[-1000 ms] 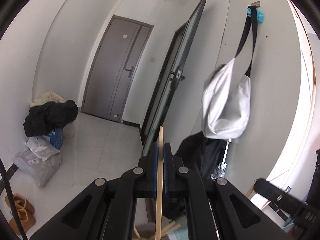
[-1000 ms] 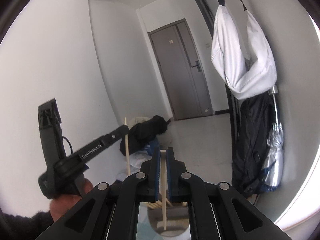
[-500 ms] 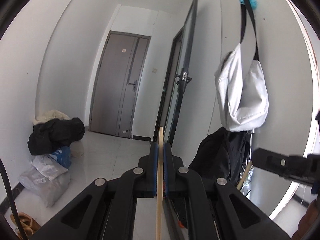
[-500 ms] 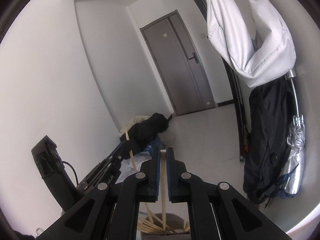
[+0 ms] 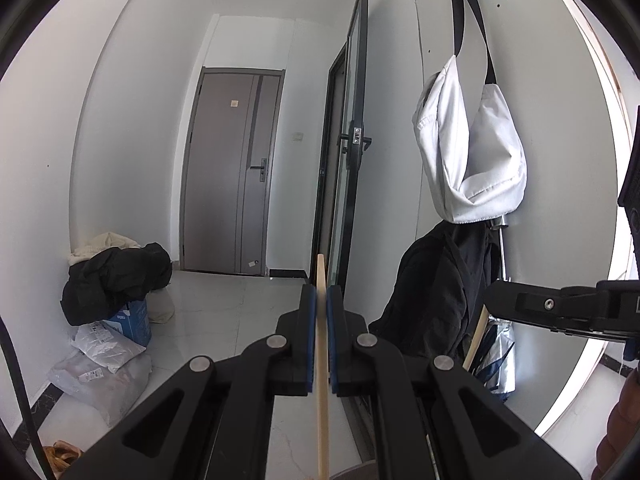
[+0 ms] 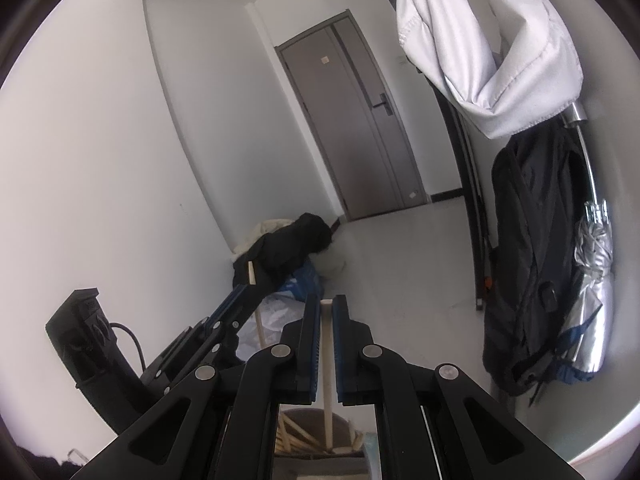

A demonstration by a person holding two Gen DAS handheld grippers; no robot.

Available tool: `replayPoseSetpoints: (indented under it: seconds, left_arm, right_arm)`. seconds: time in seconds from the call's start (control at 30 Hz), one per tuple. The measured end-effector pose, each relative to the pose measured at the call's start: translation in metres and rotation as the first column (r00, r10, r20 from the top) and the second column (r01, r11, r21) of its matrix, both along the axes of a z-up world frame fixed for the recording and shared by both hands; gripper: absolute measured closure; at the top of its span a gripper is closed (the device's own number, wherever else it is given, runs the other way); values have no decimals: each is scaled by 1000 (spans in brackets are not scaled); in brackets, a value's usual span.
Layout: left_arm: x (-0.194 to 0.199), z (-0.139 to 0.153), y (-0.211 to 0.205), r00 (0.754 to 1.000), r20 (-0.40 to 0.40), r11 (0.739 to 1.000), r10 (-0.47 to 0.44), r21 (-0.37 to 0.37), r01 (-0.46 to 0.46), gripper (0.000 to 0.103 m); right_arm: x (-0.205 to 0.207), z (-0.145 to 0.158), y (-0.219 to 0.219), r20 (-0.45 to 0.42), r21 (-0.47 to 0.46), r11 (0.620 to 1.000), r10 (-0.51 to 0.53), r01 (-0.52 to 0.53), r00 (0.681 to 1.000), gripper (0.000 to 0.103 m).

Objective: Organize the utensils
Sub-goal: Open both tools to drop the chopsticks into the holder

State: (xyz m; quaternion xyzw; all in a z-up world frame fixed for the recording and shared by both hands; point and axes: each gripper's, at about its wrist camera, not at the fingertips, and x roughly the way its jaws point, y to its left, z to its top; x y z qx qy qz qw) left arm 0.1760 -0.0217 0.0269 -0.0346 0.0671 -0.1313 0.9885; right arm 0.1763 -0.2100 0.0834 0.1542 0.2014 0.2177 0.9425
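My left gripper point(image 5: 319, 300) is shut on a pale wooden chopstick point(image 5: 321, 380) that stands upright between its blue pads. My right gripper point(image 6: 326, 312) is shut on a second wooden chopstick point(image 6: 327, 368), also upright. Below the right gripper a round holder point(image 6: 316, 428) with several more chopsticks shows between the fingers. In the right wrist view the left gripper point(image 6: 244, 292) is low at the left with its chopstick tip sticking up. In the left wrist view the right gripper point(image 5: 492, 300) is at the right edge with its chopstick hanging below it.
A grey door point(image 5: 232, 168) closes the end of the hallway. A glass door point(image 5: 344, 152) stands open. A white bag point(image 5: 472, 148) and a dark jacket point(image 5: 440, 292) hang on the right wall. Clothes and bags point(image 5: 112, 280) are piled on the floor at the left.
Both grippers have tilted upward, so more wall and ceiling show. The right gripper has come further into the left wrist view. Both stay shut on their chopsticks.
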Motion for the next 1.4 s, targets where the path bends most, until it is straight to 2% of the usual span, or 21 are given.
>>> replayPoseSetpoints:
  seconds: [0.33,0.6,0.73,0.83,0.9,1.03,1.13,1.2,1.23,1.27,1.33,1.4]
  left_arm:
    - [-12,4,2,1000,-6,1000,-19,14,19,101]
    - [-33,7,3,998,-45,997,-52,54,55,101]
    - [-38,2,4,986,-125,991,-109,61,117,101]
    - [-40,-8,2,963,-216,981,-159,76,179,101]
    - [-42,-13,6,949,-263,979,-177,55,197,101]
    - [-49,-12,15,925,-356,989,-135,12,149,101]
    - [-62,-7,20,915,-395,995,-84,9,95,101]
    - [-72,-6,22,910,-409,997,-66,1,73,100]
    - [-77,-5,22,909,-411,998,-65,-3,70,100]
    - [-83,-3,23,911,-410,998,-56,-3,60,98]
    - [-92,-1,25,910,-414,1000,-23,-2,24,84]
    - [-103,4,29,914,-405,1000,0,-18,-8,48]
  right_arm:
    - [-9,-8,1,-19,2,1000,11,-11,1000,98]
    - [-15,-12,20,-20,-70,996,54,-55,998,98]
    - [-19,-21,24,-44,-69,995,67,-70,997,98]
    - [-22,-36,24,-88,-73,995,58,-65,994,98]
    - [-23,-47,25,-124,-80,995,50,-61,991,98]
    - [-25,-67,30,-184,-121,990,48,-71,982,95]
    - [-38,-77,24,-219,-102,993,39,-63,975,92]
    - [-50,-79,19,-241,-51,995,75,-89,968,91]
    - [-57,-79,18,-240,-55,995,73,-88,968,90]
    - [-67,-80,18,-232,-70,994,71,-89,970,87]
    - [-81,-80,19,-224,-92,992,66,-89,972,83]
    - [-98,-80,17,-215,-98,992,54,-77,975,78]
